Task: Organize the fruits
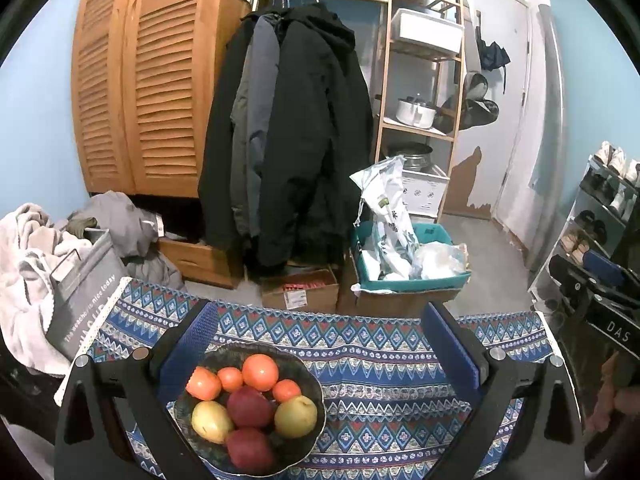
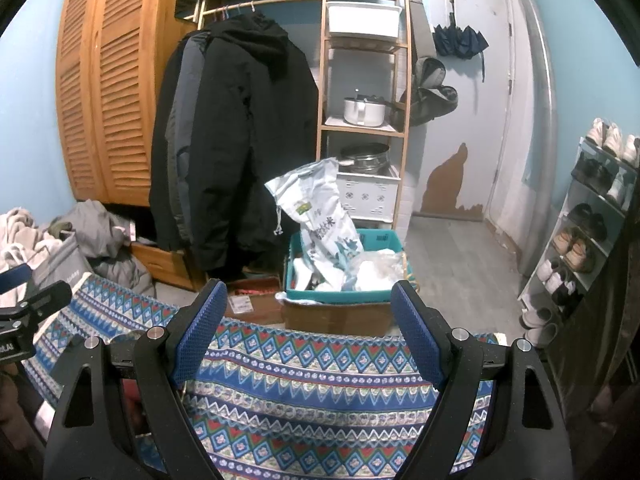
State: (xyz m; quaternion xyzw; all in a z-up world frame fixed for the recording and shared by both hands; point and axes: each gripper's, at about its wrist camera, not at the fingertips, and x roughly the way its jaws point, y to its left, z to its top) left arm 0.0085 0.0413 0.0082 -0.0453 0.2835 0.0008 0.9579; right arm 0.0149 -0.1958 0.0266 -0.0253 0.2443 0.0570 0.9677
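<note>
In the left wrist view a dark bowl [image 1: 310, 376] sits on the blue patterned tablecloth [image 1: 400, 392]. It holds several orange fruits [image 1: 260, 371], two red apples [image 1: 249, 406] and two yellow pears [image 1: 295, 416]. My left gripper [image 1: 320, 320] is open and empty, its left finger close beside the bowl's left rim. My right gripper [image 2: 310, 300] is open and empty above the bare tablecloth [image 2: 312, 392]. The bowl is almost hidden behind the left finger [image 2: 196, 332] in the right wrist view. The right gripper's body shows at the right edge of the left wrist view [image 1: 600, 312].
Beyond the table's far edge stand a teal bin [image 2: 384, 240] with a white bag [image 2: 316, 208] on cardboard boxes, hanging dark coats [image 1: 288, 132], a wooden shelf with pots [image 2: 364, 112] and a shoe rack [image 2: 588, 220]. A laundry pile [image 1: 36, 264] lies left.
</note>
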